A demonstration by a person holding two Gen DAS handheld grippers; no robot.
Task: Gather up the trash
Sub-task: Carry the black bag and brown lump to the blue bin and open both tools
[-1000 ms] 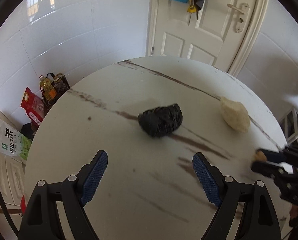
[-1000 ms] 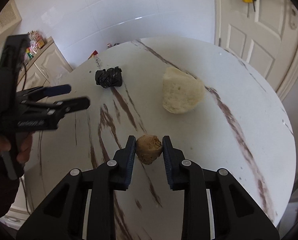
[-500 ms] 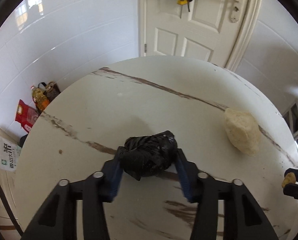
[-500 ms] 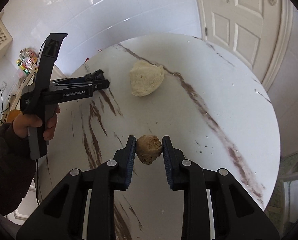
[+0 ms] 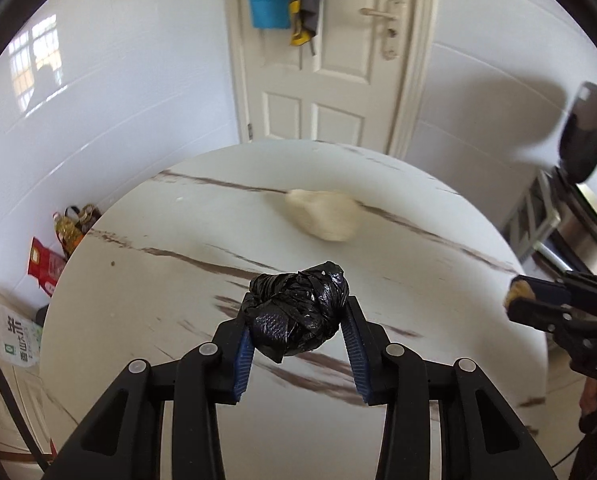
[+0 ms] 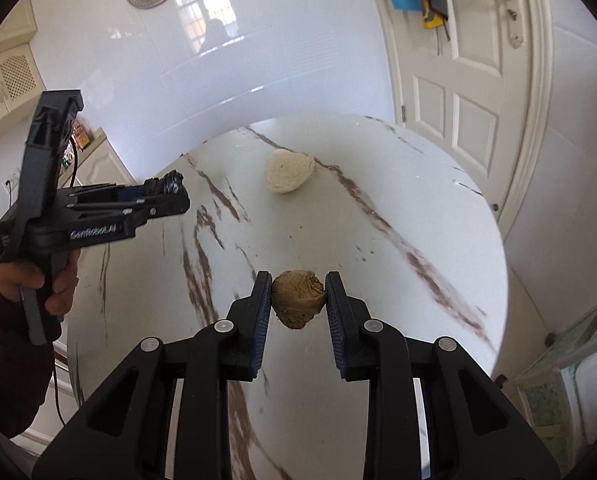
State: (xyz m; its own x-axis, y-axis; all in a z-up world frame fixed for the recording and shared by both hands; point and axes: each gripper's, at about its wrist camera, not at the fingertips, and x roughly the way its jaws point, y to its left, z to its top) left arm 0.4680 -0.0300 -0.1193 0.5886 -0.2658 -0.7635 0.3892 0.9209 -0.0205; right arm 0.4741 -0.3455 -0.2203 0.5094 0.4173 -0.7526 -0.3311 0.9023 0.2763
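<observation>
Lifted off the table (image 5: 146,320) since a second ago, the black bag wad (image 5: 298,314) is clamped in the just-closed left gripper (image 5: 298,344); a brown lump (image 6: 297,299) is pinched by the right gripper (image 6: 297,312), a pale wad (image 6: 289,176) lying ahead.

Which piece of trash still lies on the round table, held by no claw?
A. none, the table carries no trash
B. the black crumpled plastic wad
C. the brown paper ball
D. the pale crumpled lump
D: the pale crumpled lump rests alone on the table, while the left claw is shut on the black plastic wad and the right claw is shut on the brown ball.
</observation>
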